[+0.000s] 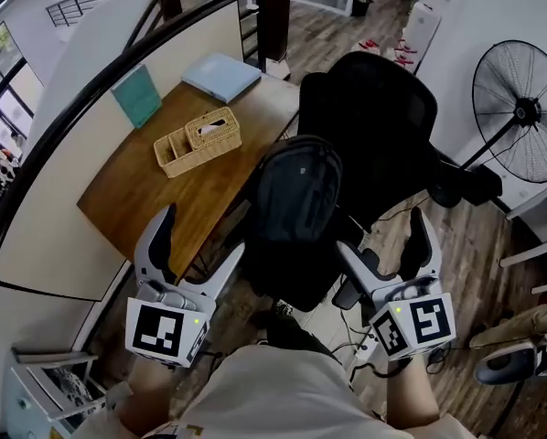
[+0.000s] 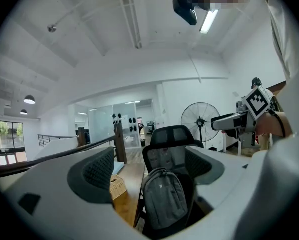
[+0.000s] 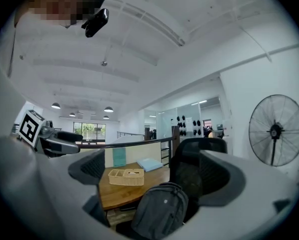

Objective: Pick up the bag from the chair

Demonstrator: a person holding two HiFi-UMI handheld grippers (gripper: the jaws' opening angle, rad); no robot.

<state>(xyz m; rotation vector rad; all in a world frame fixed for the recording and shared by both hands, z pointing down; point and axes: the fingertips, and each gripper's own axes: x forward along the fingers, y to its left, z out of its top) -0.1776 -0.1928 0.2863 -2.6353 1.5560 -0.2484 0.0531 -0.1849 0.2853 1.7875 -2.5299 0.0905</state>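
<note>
A dark grey backpack [image 1: 296,195] stands upright on the seat of a black mesh office chair [image 1: 370,117], leaning against its backrest. The left gripper view shows the backpack [image 2: 163,198] straight ahead between the jaws, and it also appears low in the right gripper view [image 3: 159,211]. My left gripper [image 1: 198,231] is open, held short of the bag on its left. My right gripper [image 1: 383,236] is open too, short of the bag on its right. Neither touches the bag.
A wooden desk [image 1: 177,167] left of the chair carries a wicker basket [image 1: 198,141], a teal book [image 1: 138,95] and a light blue folder [image 1: 222,75]. A standing fan [image 1: 522,112] is at the right. A curved black railing [image 1: 91,90] runs behind the desk.
</note>
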